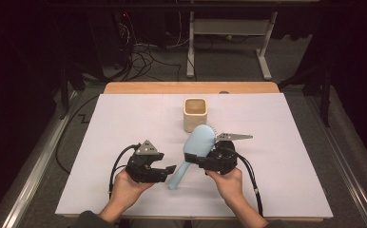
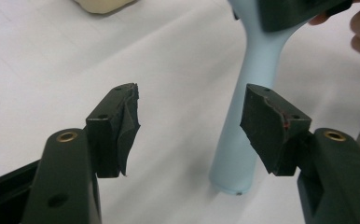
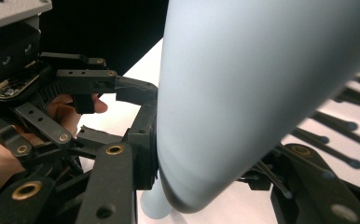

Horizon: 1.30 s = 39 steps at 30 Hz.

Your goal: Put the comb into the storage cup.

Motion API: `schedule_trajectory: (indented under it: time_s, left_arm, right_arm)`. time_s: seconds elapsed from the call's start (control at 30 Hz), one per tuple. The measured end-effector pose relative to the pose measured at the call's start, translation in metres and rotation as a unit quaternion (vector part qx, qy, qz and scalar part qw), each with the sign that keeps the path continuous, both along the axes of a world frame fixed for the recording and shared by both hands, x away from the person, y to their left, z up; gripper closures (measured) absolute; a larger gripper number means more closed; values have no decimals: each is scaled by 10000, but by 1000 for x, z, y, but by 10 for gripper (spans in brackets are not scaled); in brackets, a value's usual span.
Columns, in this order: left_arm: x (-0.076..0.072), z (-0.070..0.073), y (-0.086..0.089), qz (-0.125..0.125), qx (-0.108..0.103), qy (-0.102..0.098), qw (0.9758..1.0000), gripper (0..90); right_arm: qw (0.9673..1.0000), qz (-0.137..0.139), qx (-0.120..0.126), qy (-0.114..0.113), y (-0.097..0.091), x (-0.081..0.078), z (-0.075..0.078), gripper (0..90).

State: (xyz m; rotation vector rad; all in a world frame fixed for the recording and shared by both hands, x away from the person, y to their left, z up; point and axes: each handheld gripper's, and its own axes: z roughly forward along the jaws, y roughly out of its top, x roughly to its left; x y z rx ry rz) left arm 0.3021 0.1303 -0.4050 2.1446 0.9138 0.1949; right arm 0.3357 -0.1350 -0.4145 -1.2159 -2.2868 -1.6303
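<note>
**Item: pale blue hairbrush, held over the white table sheet**

While it is clamped at its head by the right gripper (image 1: 205, 160), the hairbrush (image 1: 194, 142) is seen tilted, its handle end slanting down to the sheet near the front edge. It is judged light and stiff (moulded plastic, by the look of it), with a smooth back that may slip under hard pads; the dark bristles (image 3: 341, 123) on the far face are judged the yielding part. The slim handle (image 2: 243, 135) is judged the better place to be taken, being narrow enough to be spanned. The left gripper (image 2: 190, 126) stands with its jaws spread wide and nothing pressed between them, the handle lying just beyond its right pad.

Surface: a white sheet (image 1: 124, 123) over a wooden table top (image 1: 191, 88), flat and bare save for a cream square cup (image 1: 195, 114) standing upright behind the brush, apart from it.

Room: dim; cables (image 1: 143, 57) on the floor and a white table frame (image 1: 229, 42) are noted beyond.
</note>
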Motion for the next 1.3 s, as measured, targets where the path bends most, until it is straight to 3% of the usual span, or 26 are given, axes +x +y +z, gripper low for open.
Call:
schedule_trajectory:
  time_s: [0.3, 0.57, 1.0, 1.3]
  left_arm:
    - [-2, -1, 15, 89, -241, -137, 9996, 362]
    - [-6, -4, 36, 288, -311, -236, 9988, 347]
    - [-16, -11, 77, 766, -362, -493, 9952, 327]
    - [-22, -15, 94, 1031, -373, -692, 9916, 319]
  right_arm:
    - [10000, -21, -72, -17, -5, 2, 4, 567]
    - [9999, -49, -93, 8, -10, 2, 6, 568]
    - [9997, -149, -198, 10, -19, 5, 8, 567]
    - [9993, -233, -277, 9, -26, 7, 12, 568]
